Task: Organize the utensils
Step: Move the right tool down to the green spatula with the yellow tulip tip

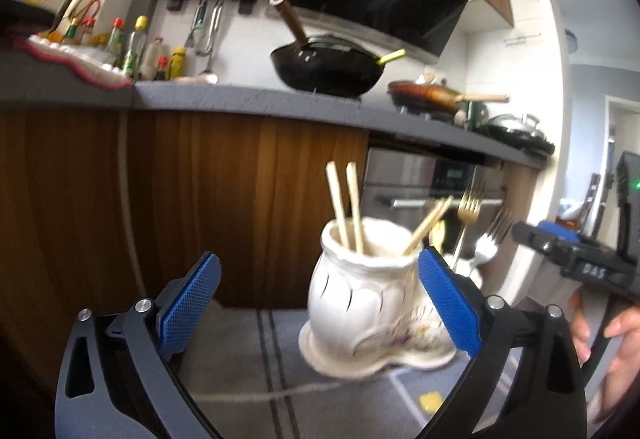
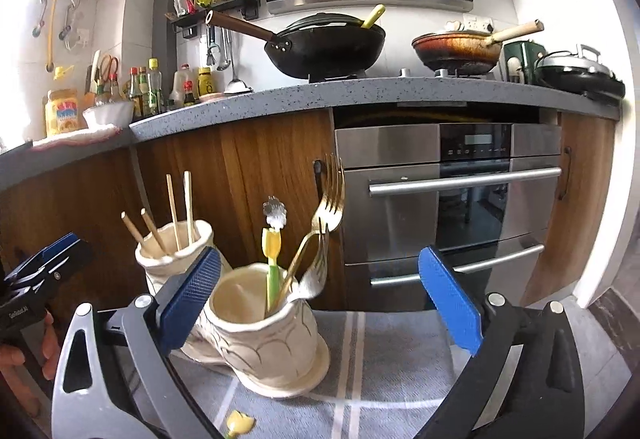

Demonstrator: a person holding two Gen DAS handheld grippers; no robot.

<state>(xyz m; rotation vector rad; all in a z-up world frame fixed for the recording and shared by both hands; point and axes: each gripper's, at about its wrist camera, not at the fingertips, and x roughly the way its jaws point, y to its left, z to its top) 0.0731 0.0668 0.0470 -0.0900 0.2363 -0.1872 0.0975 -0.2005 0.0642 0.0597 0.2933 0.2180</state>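
Note:
A cream two-cup ceramic holder (image 1: 360, 307) stands on a grey cloth (image 1: 248, 359). One cup holds several wooden chopsticks (image 1: 346, 211). The other cup (image 2: 260, 323) holds a gold fork (image 2: 330, 211), a silver fork (image 2: 312, 283) and a yellow-green tulip-handled utensil (image 2: 272, 259). My left gripper (image 1: 320, 303) is open and empty, with the holder between its blue pads. My right gripper (image 2: 320, 299) is open and empty, with its left pad (image 2: 188, 295) close to the holder. The right gripper also shows at the right edge of the left wrist view (image 1: 568, 251).
A small yellow piece (image 2: 240, 421) lies on the cloth near the front. Behind are wooden cabinets (image 2: 240, 175), a steel oven (image 2: 448, 199) and a grey counter (image 2: 360, 91) with a black wok (image 2: 324, 43), pans and sauce bottles (image 2: 148, 87).

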